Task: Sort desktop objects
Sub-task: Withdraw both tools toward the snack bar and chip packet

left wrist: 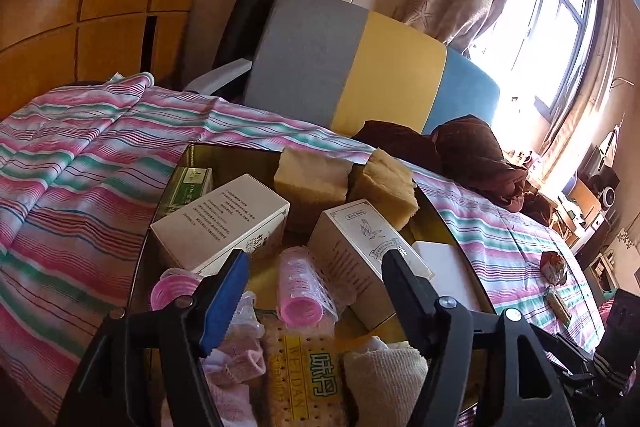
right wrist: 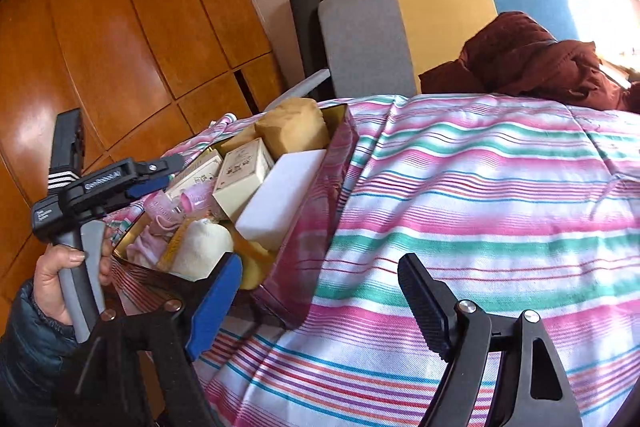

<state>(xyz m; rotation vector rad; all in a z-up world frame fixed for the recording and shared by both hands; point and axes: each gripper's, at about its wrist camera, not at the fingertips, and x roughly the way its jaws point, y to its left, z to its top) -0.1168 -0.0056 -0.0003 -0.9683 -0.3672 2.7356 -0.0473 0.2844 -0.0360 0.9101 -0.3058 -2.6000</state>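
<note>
A gold tin box (left wrist: 208,147) sits on the striped blanket (left wrist: 80,167), packed with items. Inside are a large white carton (left wrist: 220,223), a carton with a bird drawing (left wrist: 360,247), a green box (left wrist: 188,187), two tan sponges (left wrist: 312,175), pink hair rollers (left wrist: 300,291), a cracker packet (left wrist: 308,375), rolled socks (left wrist: 384,375) and a white block (left wrist: 448,271). My left gripper (left wrist: 314,263) hovers open just above the rollers, holding nothing. My right gripper (right wrist: 322,267) is open over the blanket (right wrist: 480,207), right of the tin (right wrist: 320,207). The left gripper (right wrist: 168,173) shows there too, held by a hand (right wrist: 52,267).
A grey, yellow and blue headboard (left wrist: 352,67) stands behind the bed. A brown cloth (left wrist: 472,151) is heaped at the far right by the window. Small snack packets (left wrist: 554,267) lie on the blanket right of the tin. Wooden wardrobe doors (right wrist: 100,27) fill the left.
</note>
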